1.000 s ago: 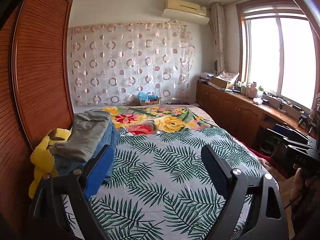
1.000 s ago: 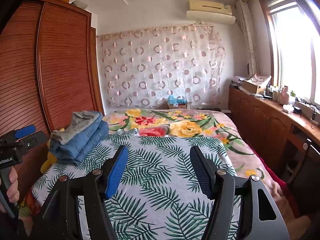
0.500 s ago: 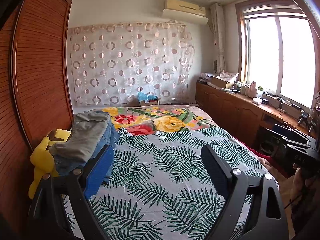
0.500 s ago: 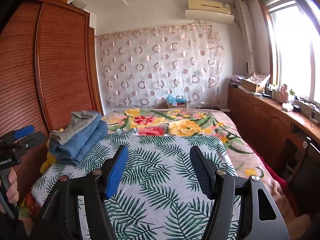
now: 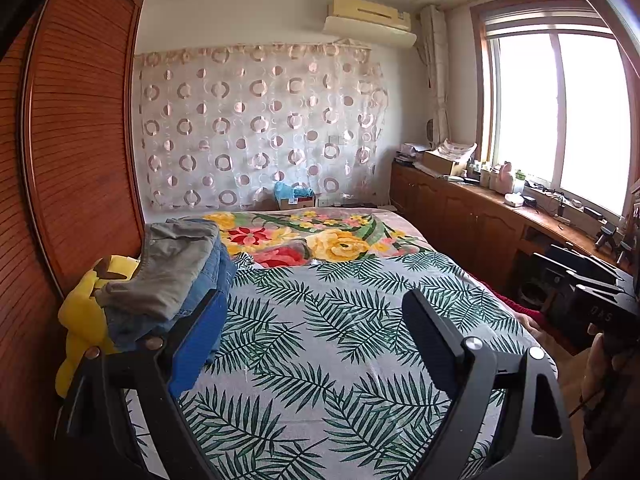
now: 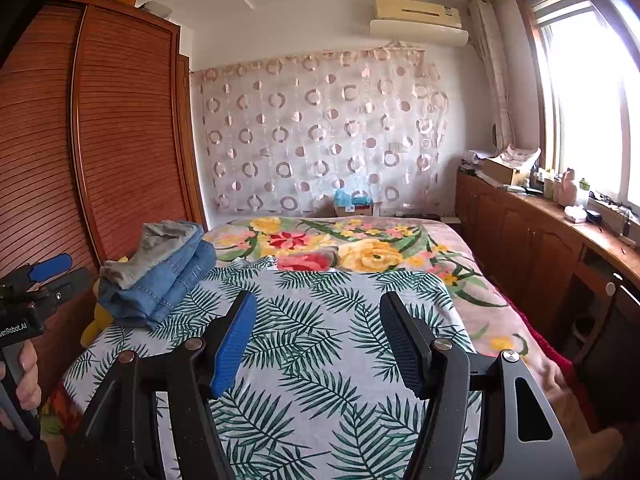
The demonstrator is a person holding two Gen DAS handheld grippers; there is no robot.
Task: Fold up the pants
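Fingers of the left gripper (image 5: 312, 328) spread wide, nothing between them, held above the near part of the bed (image 5: 360, 360). Fingers of the right gripper (image 6: 318, 332) spread wide as well, empty, also above the near part of the bed. Almost no change against half a second and one second ago: same pose, same opening, only a very small drift of both views. Probably a pause, either after a finished fold or before a new piece.

Further out, a stack of folded pants (image 6: 160, 276) at the left edge of the bed, beside the wooden wardrobe (image 6: 120, 140): grey pair (image 5: 172, 272) on top, blue denim pairs (image 6: 176, 284) under it. Stack unmoved in all pictures. Yellow plush toy (image 5: 80, 320) touching the stack on the wardrobe side, partly under it.

Middle of the bed covered only by the palm-leaf sheet (image 6: 320, 340), floral blanket (image 5: 320, 236) toward the far edge. No unfolded pants visible anywhere. Judged from this: folding likely done for these pairs; next piece, if any, outside the views.
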